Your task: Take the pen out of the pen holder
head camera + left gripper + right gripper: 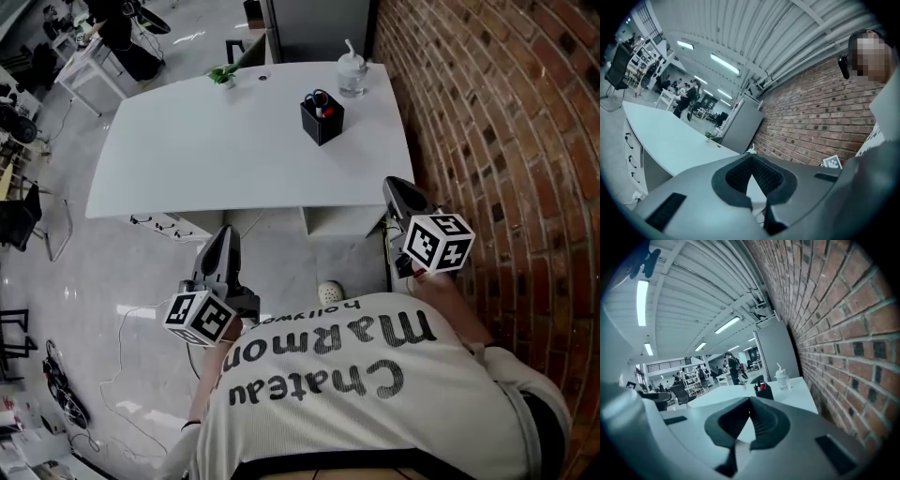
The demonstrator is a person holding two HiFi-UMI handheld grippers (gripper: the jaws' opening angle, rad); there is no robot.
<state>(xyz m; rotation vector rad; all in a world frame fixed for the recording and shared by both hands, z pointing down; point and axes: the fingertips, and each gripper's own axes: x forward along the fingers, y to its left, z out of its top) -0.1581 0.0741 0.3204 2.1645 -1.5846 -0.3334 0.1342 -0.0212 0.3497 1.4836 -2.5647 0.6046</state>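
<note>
A black pen holder [322, 120] stands on the white table [206, 159] toward its far right, with several pens [319, 101] sticking up, one with a red cap. In the right gripper view the pen holder [763, 391] sits just past the jaw tips, well off. My left gripper [223, 234] hangs over the floor short of the table's near edge, jaws shut and empty. My right gripper [394, 185] is at the table's near right corner, also shut with nothing in it. Both jaw pairs, left gripper [751, 156] and right gripper [750, 400], meet at their tips.
A clear cup with a straw [352, 75] stands behind the holder and a small plant [223, 75] at the far edge. A brick wall [506, 122] runs along the right. Under the table is a white drawer unit [333, 225]; cables lie on the floor [122, 356].
</note>
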